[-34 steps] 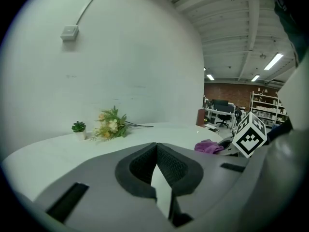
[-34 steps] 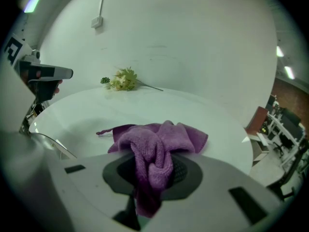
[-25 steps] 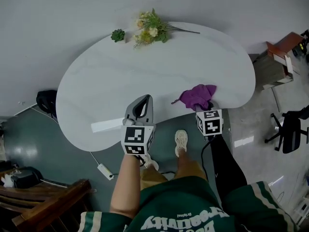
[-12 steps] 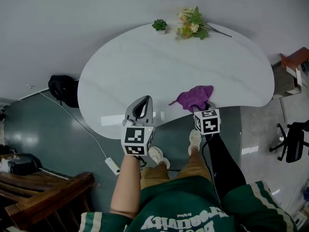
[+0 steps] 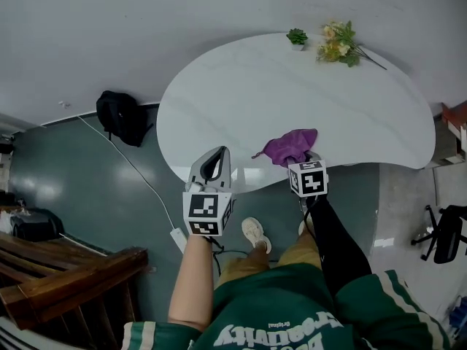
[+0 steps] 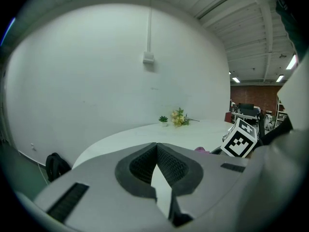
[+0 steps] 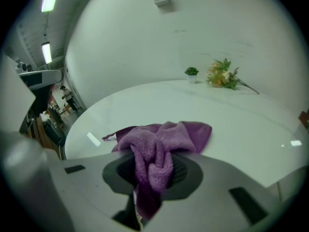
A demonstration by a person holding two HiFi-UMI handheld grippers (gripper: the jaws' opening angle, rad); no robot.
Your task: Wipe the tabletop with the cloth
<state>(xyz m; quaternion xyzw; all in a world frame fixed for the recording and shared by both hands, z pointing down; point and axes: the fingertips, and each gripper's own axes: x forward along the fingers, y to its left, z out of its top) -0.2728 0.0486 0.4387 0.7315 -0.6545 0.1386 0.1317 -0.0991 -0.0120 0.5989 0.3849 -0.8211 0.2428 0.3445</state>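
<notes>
Right gripper [image 5: 303,159]: jaws clenched on the purple cloth [image 5: 289,147]. In the right gripper view a bunched fold of cloth [image 7: 166,135] is seen pinched between the pads, with a tail hanging below them. The rest is spread out ahead of the jaws on the tabletop [image 5: 292,93].

Cloth position: at the near edge of the white table, roughly mid-length. It lies on the far side of the right jaws and in contact with the surface, as far as can be judged.

Left gripper [image 5: 217,153]: jaws closed tip to tip, nothing between them (confirmed in the left gripper view [image 6: 157,146]). It is held over the near-left edge of the table, well left of the cloth.

Key relation: the table's long axis runs left to right. Most of the bare surface lies beyond the cloth, toward the far edge and out to both ends. The cloth is already in the right hand, so a wiping stroke is judged to go away from the near edge or along that axis.

Far edge: a small potted plant [image 5: 296,37] and a flower bunch [image 5: 338,44] are to be avoided.
</notes>
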